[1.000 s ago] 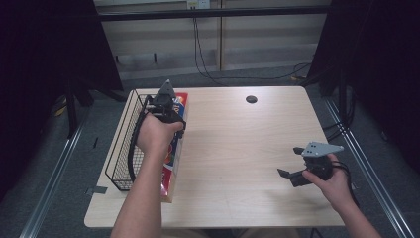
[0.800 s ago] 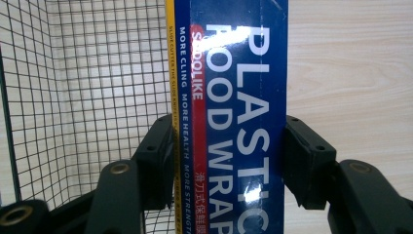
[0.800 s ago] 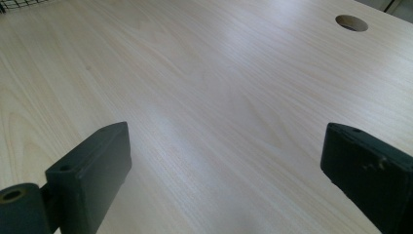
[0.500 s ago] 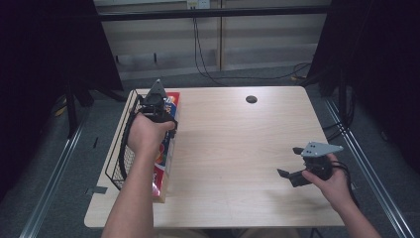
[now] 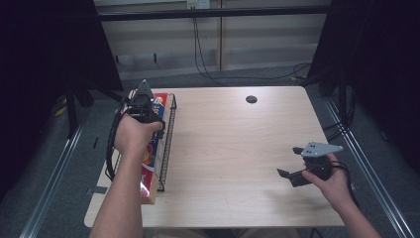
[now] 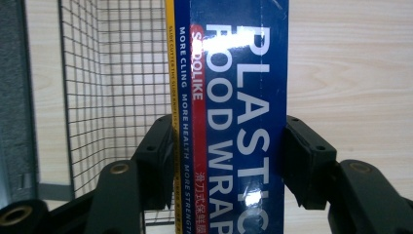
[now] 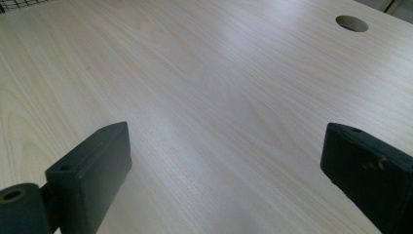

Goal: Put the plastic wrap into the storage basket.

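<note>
Right gripper [image 7: 229, 170] jaws wide apart above bare table [image 7: 204, 87].

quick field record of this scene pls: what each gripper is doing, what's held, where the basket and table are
left hand-held gripper: shut on the long blue plastic wrap box, one pad on each long side
box position: partly over the black wire mesh basket; its near end reaches the front table edge
right hand-held gripper: jaws wide apart, nothing between them, above bare table at the right
surface: light wood table with a round cable hole near the far edge
basket position: at the table's left edge
</note>
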Action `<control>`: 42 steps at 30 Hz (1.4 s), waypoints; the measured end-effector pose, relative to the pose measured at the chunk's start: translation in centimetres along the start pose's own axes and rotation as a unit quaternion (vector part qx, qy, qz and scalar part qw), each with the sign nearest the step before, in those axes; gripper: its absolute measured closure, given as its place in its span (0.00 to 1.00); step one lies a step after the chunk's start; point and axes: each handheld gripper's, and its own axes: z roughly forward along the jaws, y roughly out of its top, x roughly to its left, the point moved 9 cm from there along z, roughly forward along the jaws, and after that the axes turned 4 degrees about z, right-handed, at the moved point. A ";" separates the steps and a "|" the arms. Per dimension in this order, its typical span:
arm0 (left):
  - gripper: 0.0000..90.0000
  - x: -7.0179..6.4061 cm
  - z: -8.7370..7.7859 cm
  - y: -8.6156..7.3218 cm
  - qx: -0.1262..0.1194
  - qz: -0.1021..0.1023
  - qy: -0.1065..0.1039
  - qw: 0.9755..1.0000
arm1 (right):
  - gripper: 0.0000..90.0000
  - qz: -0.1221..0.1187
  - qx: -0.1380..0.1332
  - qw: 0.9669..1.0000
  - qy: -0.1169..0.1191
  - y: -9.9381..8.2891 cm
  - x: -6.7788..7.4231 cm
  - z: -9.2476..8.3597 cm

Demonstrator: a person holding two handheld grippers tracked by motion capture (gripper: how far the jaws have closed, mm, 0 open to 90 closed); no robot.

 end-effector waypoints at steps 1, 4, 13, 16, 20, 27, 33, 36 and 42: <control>0.49 0.1 0.0 0.0 0.001 -0.004 0.001 1.000 | 0.05 -0.001 0.000 1.000 -0.001 0.0 0.0 0.0; 0.49 0.5 -0.1 -0.1 -0.002 -0.006 0.000 1.000 | 0.05 -0.003 0.000 1.000 0.000 0.0 0.0 0.1; 0.49 1.4 -0.1 -0.2 -0.001 -0.014 0.006 1.000 | 0.05 -0.005 0.000 1.000 0.002 0.0 0.2 0.2; 0.49 1.7 0.0 -0.2 0.000 -0.013 0.007 1.000 | 0.05 -0.006 0.000 1.000 0.001 0.0 0.2 0.2; 0.49 2.2 0.1 -0.1 -0.002 -0.017 0.012 1.000 | 0.05 -0.007 0.001 1.000 0.000 -0.1 0.2 0.1; 0.49 3.0 0.7 0.0 0.000 -0.022 0.017 1.000 | 0.05 -0.009 0.004 1.000 -0.001 -0.1 0.2 0.2; 0.49 3.4 1.7 0.1 0.007 -0.022 0.018 1.000 | 0.05 -0.013 0.007 1.000 -0.004 -0.2 0.2 0.4; 0.49 3.6 2.0 0.1 0.009 -0.023 0.018 1.000 | 0.05 -0.014 0.007 1.000 -0.003 -0.2 0.3 0.4; 0.49 3.8 2.7 0.3 0.008 -0.025 0.016 1.000 | 0.05 -0.016 0.009 1.000 -0.002 -0.3 0.4 0.5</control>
